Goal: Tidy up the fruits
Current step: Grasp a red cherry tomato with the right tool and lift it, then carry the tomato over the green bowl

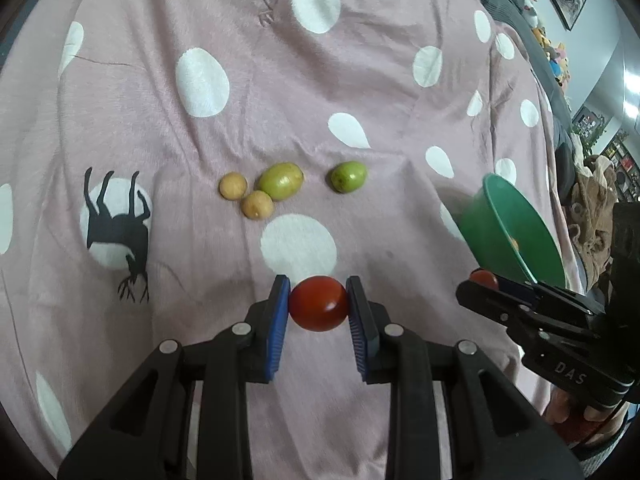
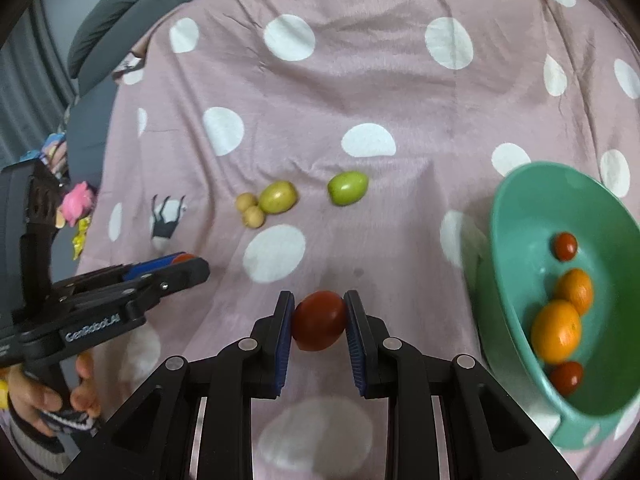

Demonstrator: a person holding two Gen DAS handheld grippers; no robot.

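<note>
My left gripper (image 1: 319, 304) is shut on a red tomato (image 1: 319, 303) above the pink spotted cloth. My right gripper (image 2: 319, 320) is shut on another red tomato (image 2: 319, 320); it also shows in the left wrist view (image 1: 482, 280) beside the green bowl (image 1: 516, 216). The green bowl (image 2: 516, 200) at the right holds two oranges (image 2: 558, 336) and two small tomatoes (image 2: 565, 245). On the cloth lie two green fruits (image 1: 349, 176) (image 1: 281, 181) and two small tan fruits (image 1: 233, 186) (image 1: 257, 205), beyond both grippers.
The pink cloth (image 1: 360, 60) with white dots and deer prints covers the surface. Grey cushions (image 2: 120, 12) lie at the far edge. Small colourful toys (image 2: 76, 204) sit at the left edge of the cloth.
</note>
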